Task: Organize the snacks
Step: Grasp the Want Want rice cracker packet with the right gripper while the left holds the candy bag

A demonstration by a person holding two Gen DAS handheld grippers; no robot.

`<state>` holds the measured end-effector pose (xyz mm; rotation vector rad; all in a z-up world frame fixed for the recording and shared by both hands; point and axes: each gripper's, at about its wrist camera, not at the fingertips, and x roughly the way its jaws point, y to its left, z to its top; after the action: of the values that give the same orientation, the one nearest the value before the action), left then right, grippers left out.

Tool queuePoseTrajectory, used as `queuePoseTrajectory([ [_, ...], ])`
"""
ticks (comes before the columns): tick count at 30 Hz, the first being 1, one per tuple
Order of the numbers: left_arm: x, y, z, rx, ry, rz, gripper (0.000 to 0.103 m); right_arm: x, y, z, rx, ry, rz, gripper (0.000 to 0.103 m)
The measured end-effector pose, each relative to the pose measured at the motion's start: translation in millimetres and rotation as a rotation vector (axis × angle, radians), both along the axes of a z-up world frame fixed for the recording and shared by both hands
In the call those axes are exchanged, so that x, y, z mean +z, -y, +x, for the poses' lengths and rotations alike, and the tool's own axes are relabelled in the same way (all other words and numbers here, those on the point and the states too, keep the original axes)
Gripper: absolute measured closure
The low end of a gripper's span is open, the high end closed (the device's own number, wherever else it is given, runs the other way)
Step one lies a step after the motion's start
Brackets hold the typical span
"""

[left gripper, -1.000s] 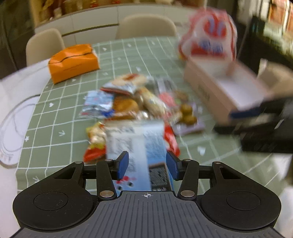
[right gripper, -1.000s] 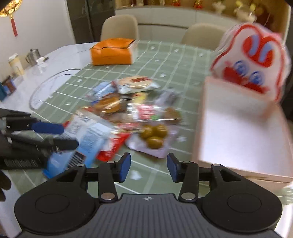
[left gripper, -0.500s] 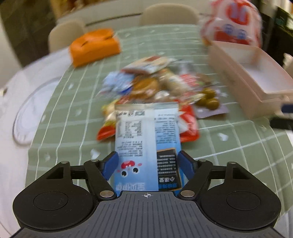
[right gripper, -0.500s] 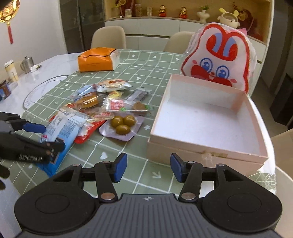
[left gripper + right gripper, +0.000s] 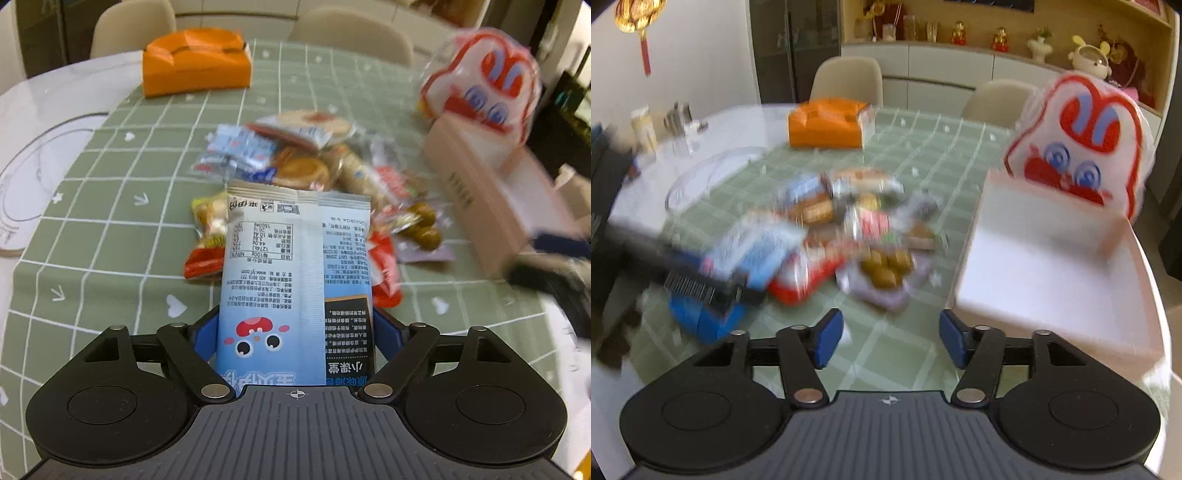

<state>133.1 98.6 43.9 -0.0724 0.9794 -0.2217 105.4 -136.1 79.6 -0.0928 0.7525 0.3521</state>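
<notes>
A light-blue snack packet (image 5: pixel 295 273) with a cartoon face and printed panels lies lengthwise, back side up, its near end between the left gripper's (image 5: pixel 295 332) spread jaws. Beyond it a loose heap of wrapped snacks (image 5: pixel 314 166) rests on the green checked cloth: biscuits, a red wrapper, green olives in a clear pack. At the right stands an open, empty pale-pink box (image 5: pixel 1052 266), a rabbit-faced bag (image 5: pixel 1082 147) just behind it.

home dining room, table (image 5: pixel 923 155), chairs (image 5: pixel 846 79), ornament shelf (image 5: pixel 997 37)
</notes>
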Motion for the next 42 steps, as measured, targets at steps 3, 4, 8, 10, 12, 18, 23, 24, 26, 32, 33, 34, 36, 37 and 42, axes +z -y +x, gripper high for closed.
queuePoseTrajectory([
  [3, 13, -14, -7, 0.004, 0.027, -0.04, 0.017, 10, -17, 42, -0.021, 0.0, 0.055, 0.034],
  [4, 16, -20, -9, 0.006, 0.037, -0.054, 0.017, 12, -25, 63, -0.036, -0.027, 0.075, 0.034],
  [8, 21, -46, -12, 0.006, 0.06, -0.094, 0.017, 6, -54, 142, -0.202, -0.204, 0.244, 0.034],
  [10, 21, -60, -11, 0.009, 0.058, -0.121, 0.017, -5, -73, 177, -0.281, -0.296, 0.319, 0.034],
  [12, 19, -72, -9, 0.015, 0.06, -0.137, 0.017, -16, -92, 206, -0.328, -0.335, 0.317, 0.034],
  [18, 11, -102, -8, 0.037, 0.06, -0.179, 0.017, -48, -143, 265, -0.46, -0.359, 0.167, 0.029],
  [23, 3, -115, -12, 0.043, 0.052, -0.211, 0.017, -52, -159, 277, -0.405, -0.273, 0.063, 0.033],
  [24, 1, -117, -12, 0.044, 0.048, -0.217, 0.017, -52, -159, 277, -0.372, -0.256, 0.059, 0.041],
  [26, -1, -119, -11, 0.044, 0.038, -0.221, 0.017, -47, -157, 273, -0.295, -0.22, 0.031, 0.049],
  [32, 2, -112, -13, 0.049, 0.036, -0.228, 0.017, -22, -138, 237, -0.092, -0.157, -0.054, 0.089],
  [33, 3, -111, -14, 0.051, 0.036, -0.231, 0.017, -17, -131, 228, -0.074, -0.161, -0.04, 0.089],
  [34, 4, -108, -16, 0.056, 0.035, -0.234, 0.017, -13, -125, 220, -0.056, -0.163, -0.028, 0.09],
  [36, 4, -102, -20, 0.071, 0.033, -0.229, 0.017, -5, -114, 205, -0.016, -0.166, -0.01, 0.09],
  [37, 5, -99, -24, 0.084, 0.028, -0.223, 0.017, -1, -110, 198, 0.008, -0.168, 0.005, 0.091],
  [42, 8, -90, -40, 0.109, 0.012, -0.24, 0.017, 14, -81, 164, 0.033, -0.18, 0.054, 0.093],
])
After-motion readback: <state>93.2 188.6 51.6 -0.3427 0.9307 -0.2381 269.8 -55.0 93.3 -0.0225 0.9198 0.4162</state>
